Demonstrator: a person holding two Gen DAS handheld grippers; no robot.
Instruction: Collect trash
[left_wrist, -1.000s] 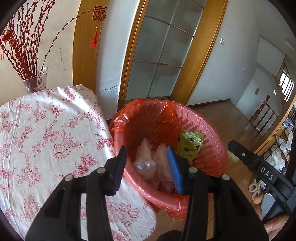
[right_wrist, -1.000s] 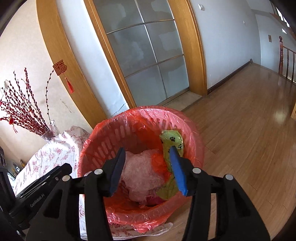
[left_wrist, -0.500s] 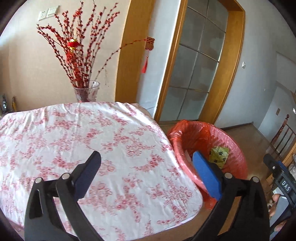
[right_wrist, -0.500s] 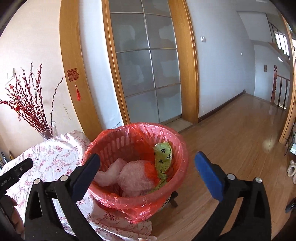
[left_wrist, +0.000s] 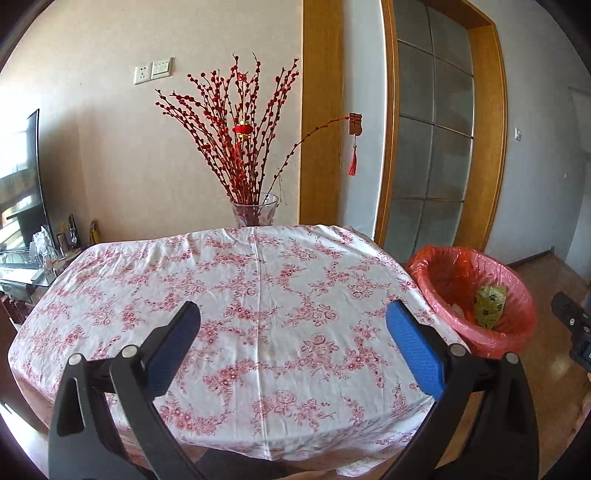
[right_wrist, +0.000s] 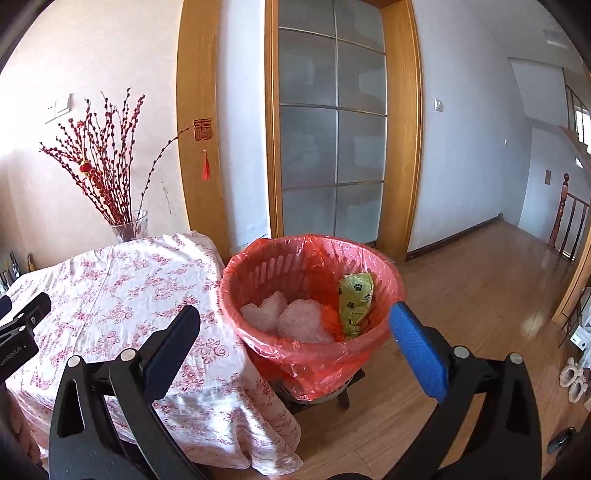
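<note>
A basket lined with a red plastic bag (right_wrist: 295, 350) stands on a low stand beside the table. Inside lie pale crumpled plastic wads (right_wrist: 291, 319) and a green paw-print packet (right_wrist: 355, 297). My right gripper (right_wrist: 293, 325) hangs open in front of the basket with nothing between its fingers. In the left wrist view the same red-lined basket (left_wrist: 491, 334) sits at the right, past the table's corner, with the green packet (left_wrist: 489, 304) showing. My left gripper (left_wrist: 291, 338) is open over the flowered tablecloth (left_wrist: 258, 280), holding nothing.
A glass vase of red berry branches (left_wrist: 255, 212) stands at the table's far edge. A frosted glass door (right_wrist: 332, 136) in a wooden frame is behind the basket. Wooden floor (right_wrist: 480, 295) stretches right toward a stair railing (right_wrist: 569, 218). A TV stand (left_wrist: 22, 258) sits far left.
Both grippers opened wide and drew back from over the basket. The left one swung left, so the table now fills its view; the right one backed off and the basket looks smaller.
</note>
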